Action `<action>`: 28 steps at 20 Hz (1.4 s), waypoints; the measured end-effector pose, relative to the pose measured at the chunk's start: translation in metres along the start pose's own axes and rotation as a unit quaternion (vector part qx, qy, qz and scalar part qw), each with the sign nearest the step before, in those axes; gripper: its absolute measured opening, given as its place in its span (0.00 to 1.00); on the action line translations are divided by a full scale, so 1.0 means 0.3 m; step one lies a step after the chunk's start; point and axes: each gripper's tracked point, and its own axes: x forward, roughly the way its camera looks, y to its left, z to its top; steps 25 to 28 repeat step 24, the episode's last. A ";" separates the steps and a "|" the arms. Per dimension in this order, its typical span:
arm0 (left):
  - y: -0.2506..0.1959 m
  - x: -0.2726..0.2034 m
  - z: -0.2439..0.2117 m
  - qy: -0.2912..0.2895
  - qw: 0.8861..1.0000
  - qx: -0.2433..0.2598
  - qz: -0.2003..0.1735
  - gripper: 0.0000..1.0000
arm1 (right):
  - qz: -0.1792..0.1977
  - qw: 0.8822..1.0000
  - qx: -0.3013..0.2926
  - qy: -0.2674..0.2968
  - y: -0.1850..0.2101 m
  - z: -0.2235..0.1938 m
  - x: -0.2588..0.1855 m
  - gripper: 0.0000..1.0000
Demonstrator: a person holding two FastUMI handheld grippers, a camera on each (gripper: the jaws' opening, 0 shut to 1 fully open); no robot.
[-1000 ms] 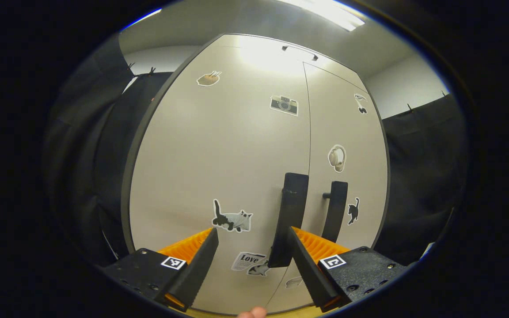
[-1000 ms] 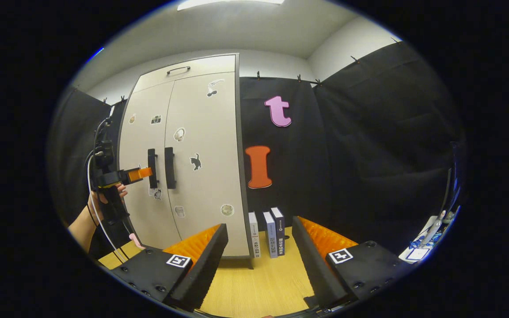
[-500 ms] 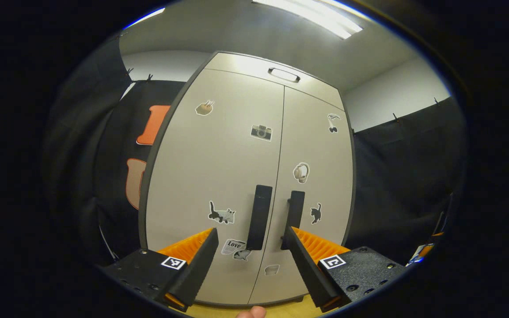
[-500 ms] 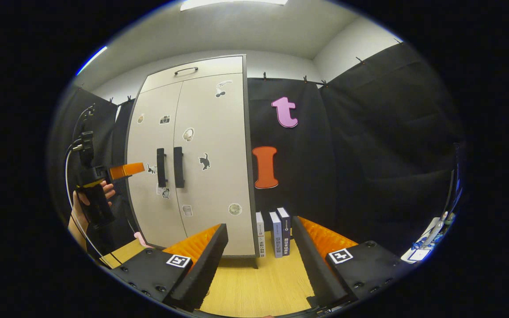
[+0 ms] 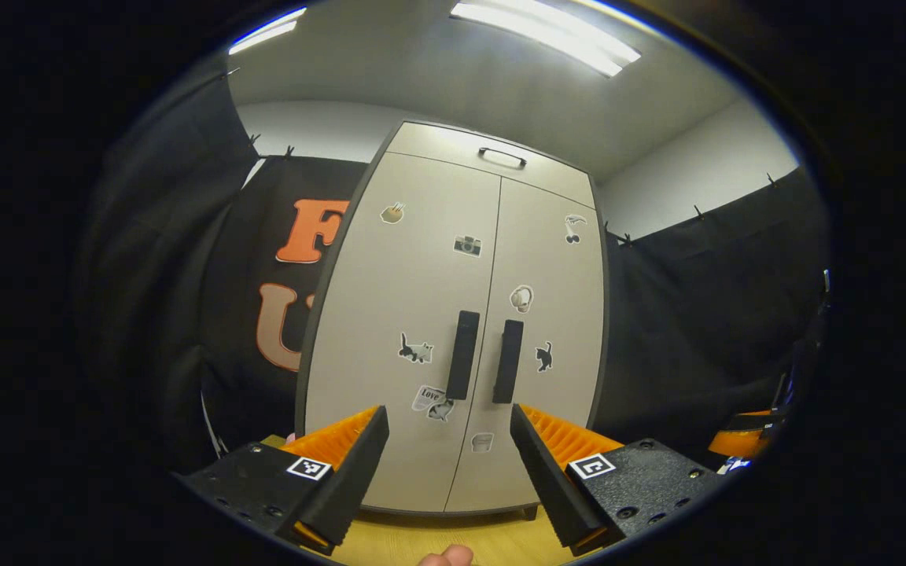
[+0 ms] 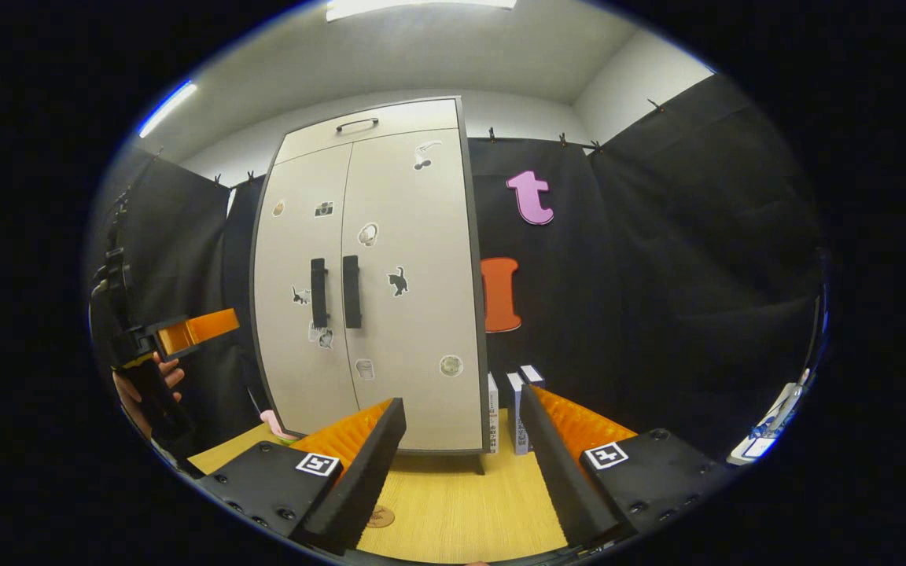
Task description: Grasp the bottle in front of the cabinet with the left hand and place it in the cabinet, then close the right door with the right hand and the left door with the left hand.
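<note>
**Cabinet shut, both grippers empty and clear of it**

A booth hung with black cloth, with a pale wooden table [image 6: 461, 511] underfoot, holds the whole scene.

Nearest in the left gripper view, the left gripper [image 5: 443, 479] has its fingers spread wide with nothing between them and nothing touching them. A fingertip [image 5: 445, 557] of the holding hand peeks in just below the gap. Straight ahead of the fingers, apart from them, stands the cabinet [image 5: 421, 283], with both doors flat and closed. The left door handle [image 5: 462, 354] and right door handle [image 5: 507, 361] sit side by side above the gap, with small stickers scattered over both doors. Off to the far right of this gripper, part of the other tool [image 5: 744, 440] shows at the edge.

In the right gripper view, the right gripper [image 6: 461, 464] is likewise wide open and empty, hovering over the table. Ahead and slightly left of it is the closed cabinet, well apart. Just right of the cabinet's foot, between the fingers, a few books [image 6: 512, 401] stand upright against the cloth. Far to its left the other gripper is held in a hand [image 6: 138, 389], away from the doors.

The bottle cannot be seen with the doors closed.
</note>
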 end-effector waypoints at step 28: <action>0.047 -0.276 -0.148 0.022 0.998 0.013 0.051 0.95 | 0.036 0.999 0.004 -0.010 0.112 -0.047 -0.060 0.97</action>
